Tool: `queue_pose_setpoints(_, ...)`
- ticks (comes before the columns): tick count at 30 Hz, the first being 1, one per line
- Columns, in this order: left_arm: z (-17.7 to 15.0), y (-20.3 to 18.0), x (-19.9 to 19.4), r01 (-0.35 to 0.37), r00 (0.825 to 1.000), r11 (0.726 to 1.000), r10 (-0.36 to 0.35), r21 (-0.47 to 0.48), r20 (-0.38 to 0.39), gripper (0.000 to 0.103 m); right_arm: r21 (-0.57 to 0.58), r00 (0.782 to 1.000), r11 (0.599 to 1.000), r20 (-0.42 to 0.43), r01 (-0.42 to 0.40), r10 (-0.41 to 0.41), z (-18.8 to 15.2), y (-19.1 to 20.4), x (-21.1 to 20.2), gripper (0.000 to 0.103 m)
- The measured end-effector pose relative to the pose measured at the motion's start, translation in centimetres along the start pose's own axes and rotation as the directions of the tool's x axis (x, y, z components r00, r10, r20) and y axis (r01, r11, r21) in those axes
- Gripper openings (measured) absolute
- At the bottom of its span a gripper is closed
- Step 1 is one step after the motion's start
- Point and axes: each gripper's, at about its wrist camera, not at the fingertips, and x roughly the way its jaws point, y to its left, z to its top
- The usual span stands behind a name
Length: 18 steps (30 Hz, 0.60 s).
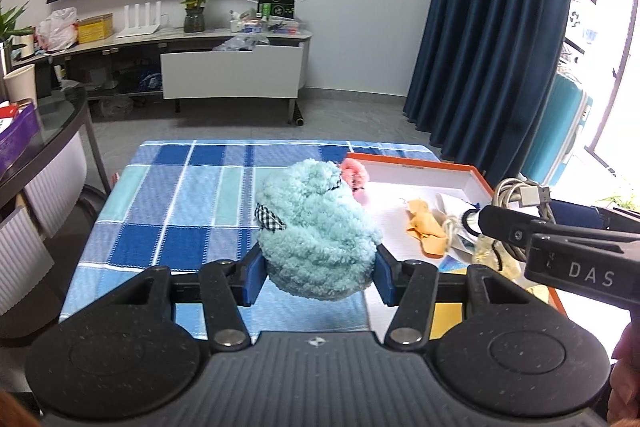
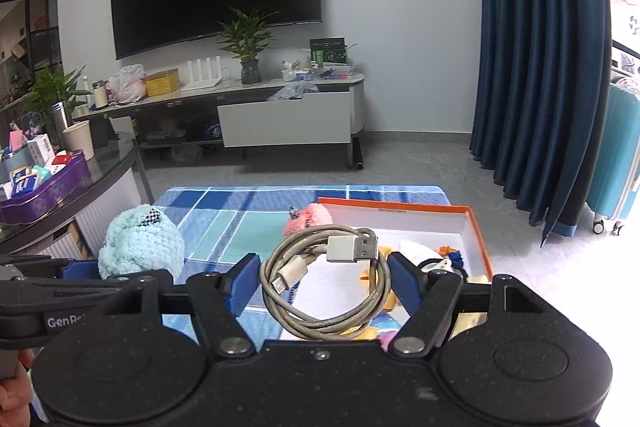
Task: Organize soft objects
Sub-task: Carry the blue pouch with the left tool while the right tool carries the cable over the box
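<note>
Teal plush toy [image 1: 316,231] fills my left gripper [image 1: 318,273]; my right gripper [image 2: 324,285] clamps the coiled cable [image 2: 324,283] over the orange-edged box [image 2: 476,227].

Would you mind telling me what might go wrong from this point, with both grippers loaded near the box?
1. The coiled USB cable sits loosely between the right gripper's pads, with loops and plug ends free; it may unwind or slip out.
2. The left gripper pinches only the lower part of the bulky teal plush, so it could tip out.
3. The pink plush lies against the orange-rimmed box's edge and could get knocked.
</note>
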Motion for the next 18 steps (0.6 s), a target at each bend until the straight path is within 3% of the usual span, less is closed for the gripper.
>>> queue_pose_setpoints(18,0.1,-3.7,1.6,0.083,0.996,0.995,-0.082,0.059,-0.019,0.054,0.048,0.996,0.995,0.011,0.093,-0.093,0.4,-4.8,-0.4,0.084)
